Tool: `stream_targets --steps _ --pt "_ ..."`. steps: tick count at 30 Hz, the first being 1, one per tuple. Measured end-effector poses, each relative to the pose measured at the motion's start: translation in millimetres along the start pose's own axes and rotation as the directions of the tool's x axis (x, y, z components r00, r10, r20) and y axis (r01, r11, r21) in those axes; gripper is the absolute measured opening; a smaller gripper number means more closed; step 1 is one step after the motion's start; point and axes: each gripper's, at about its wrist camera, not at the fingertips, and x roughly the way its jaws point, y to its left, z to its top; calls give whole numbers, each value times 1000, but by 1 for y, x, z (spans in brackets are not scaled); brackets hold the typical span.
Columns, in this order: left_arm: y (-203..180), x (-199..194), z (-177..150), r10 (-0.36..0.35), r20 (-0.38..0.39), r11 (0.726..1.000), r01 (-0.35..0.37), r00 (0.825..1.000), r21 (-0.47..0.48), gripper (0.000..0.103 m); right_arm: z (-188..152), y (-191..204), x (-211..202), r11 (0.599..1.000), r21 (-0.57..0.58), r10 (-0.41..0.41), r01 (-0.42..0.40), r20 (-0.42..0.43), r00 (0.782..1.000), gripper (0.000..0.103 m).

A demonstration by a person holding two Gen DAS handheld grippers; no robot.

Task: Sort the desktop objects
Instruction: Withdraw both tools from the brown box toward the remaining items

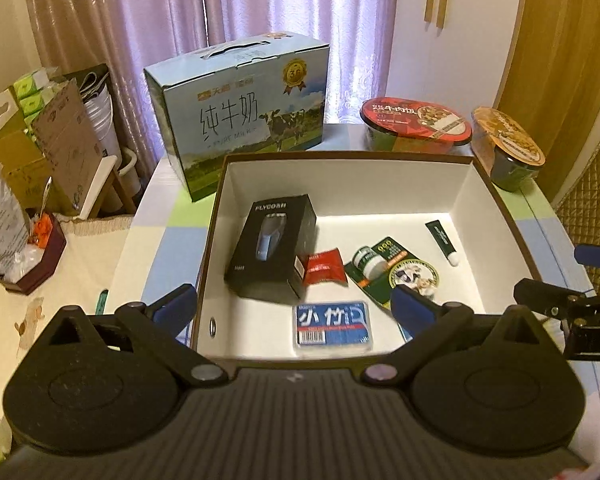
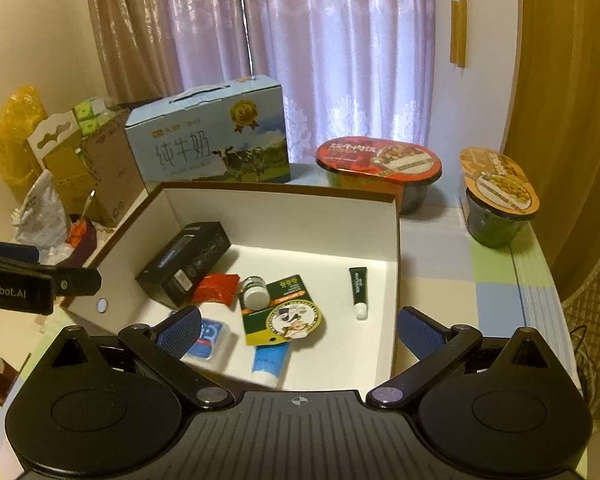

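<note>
A white open box (image 1: 340,184) (image 2: 284,216) with a brown rim sits on the table. Inside lie a black shaver box (image 1: 272,244) (image 2: 188,264), a red packet (image 1: 324,268) (image 2: 216,288), a small white jar (image 1: 366,262) (image 2: 255,292), a green card (image 1: 400,268) (image 2: 284,312), a dark green tube (image 1: 444,242) (image 2: 359,290), a blue floss case (image 1: 332,328) (image 2: 210,338) and a blue-and-white tube (image 2: 270,362). My left gripper (image 1: 294,306) is open and empty above the box's near edge. My right gripper (image 2: 298,330) is open and empty over the box's near right part.
A blue milk carton (image 1: 240,116) (image 2: 212,140) stands behind the box. Two instant-meal bowls, a red one (image 1: 416,128) (image 2: 380,168) and an orange one (image 1: 508,148) (image 2: 498,196), stand at the back right. Cardboard boxes and bags (image 1: 40,152) crowd the left side.
</note>
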Motion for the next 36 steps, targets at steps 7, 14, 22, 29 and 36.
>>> stream_targets --steps 7,14,22,29,36 --pt "-3 -26 -16 15 18 1000 -15 1000 -5 101 -9 6 -21 1000 -3 23 -23 15 1000 101" --pt "-13 -43 -34 14 17 1000 -14 1000 5 101 -22 8 -37 999 -11 34 -34 8 999 101" --pt "-22 -53 -55 -1 -14 1000 1 1000 4 101 -41 8 -51 999 -18 43 -43 -12 999 101" --pt "-31 -59 -70 0 -37 1000 0 999 12 101 -57 2 -60 999 -8 40 -41 -43 998 101" --pt "-36 -62 -82 5 -60 1000 -4 998 18 101 -71 -4 -67 999 1 42 -42 -70 997 101"
